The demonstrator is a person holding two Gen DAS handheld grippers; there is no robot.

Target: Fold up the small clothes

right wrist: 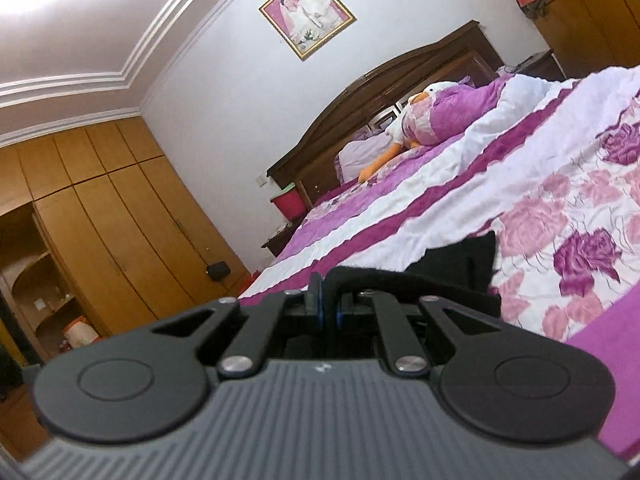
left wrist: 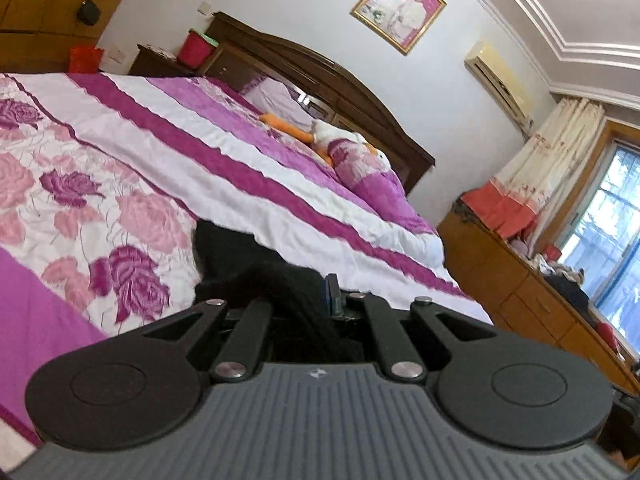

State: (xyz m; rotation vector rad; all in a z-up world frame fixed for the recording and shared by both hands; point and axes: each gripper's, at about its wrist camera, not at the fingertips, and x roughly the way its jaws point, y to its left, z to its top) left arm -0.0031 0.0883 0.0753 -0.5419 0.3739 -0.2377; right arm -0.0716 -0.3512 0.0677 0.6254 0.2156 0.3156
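Observation:
A small black garment (left wrist: 236, 256) lies on the floral pink and purple bedspread (left wrist: 100, 184). In the left wrist view my left gripper (left wrist: 316, 300) is shut on an edge of it; the cloth drapes over and hides the fingertips. In the right wrist view the same black garment (right wrist: 460, 260) rises in a peak just ahead, and my right gripper (right wrist: 326, 300) is shut on a fold of it between the blue-edged fingers (right wrist: 314, 292). Both grippers hold the cloth low over the bed's near part.
A pillow and a white plush duck (right wrist: 420, 116) lie by the dark wooden headboard (left wrist: 320, 76). A wooden wardrobe (right wrist: 100, 220) stands left of the bed, a red bin (right wrist: 288, 202) on the nightstand, and a wooden dresser (left wrist: 520, 292) under the window on the right.

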